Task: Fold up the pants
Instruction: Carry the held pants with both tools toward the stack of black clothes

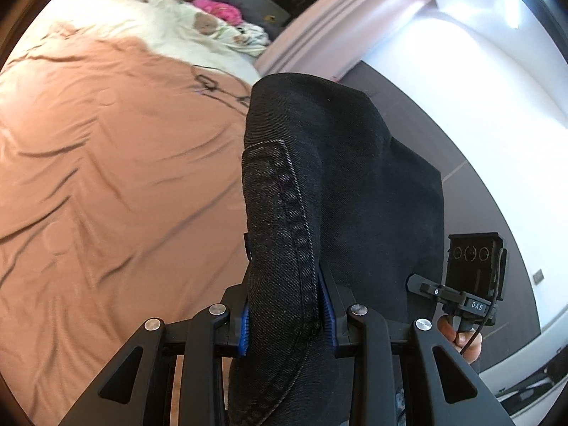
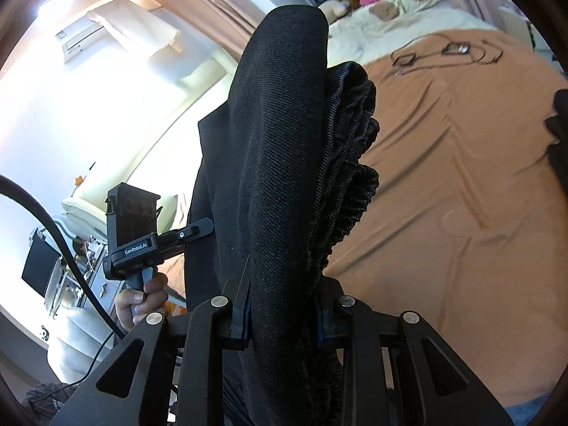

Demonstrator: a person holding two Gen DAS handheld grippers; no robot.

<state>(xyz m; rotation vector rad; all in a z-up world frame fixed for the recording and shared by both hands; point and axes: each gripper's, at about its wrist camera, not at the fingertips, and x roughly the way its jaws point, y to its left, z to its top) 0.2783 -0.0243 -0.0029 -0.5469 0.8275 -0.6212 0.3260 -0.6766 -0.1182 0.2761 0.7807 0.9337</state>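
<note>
Black denim pants (image 1: 319, 163) hang in the air above the bed, a stitched pocket seam facing the left wrist camera. My left gripper (image 1: 285, 291) is shut on a thick bunch of the fabric, its blue pads pressed against both sides. In the right wrist view the same pants (image 2: 280, 149) rise in a folded hump with a gathered waistband edge at its right, and my right gripper (image 2: 284, 298) is shut on them. Each view shows the other gripper beside the cloth, the right one (image 1: 472, 277) and the left one (image 2: 142, 234), each held by a hand.
An orange-brown bedsheet (image 1: 106, 177) spreads under the pants, rumpled. Black cables (image 2: 443, 53) lie on it far off. White bedding, plush toys and pink fabric (image 1: 216, 9) pile up at the head of the bed. Another dark cloth (image 2: 559, 135) lies at the right edge. A desk with a monitor (image 2: 39, 266) stands beyond.
</note>
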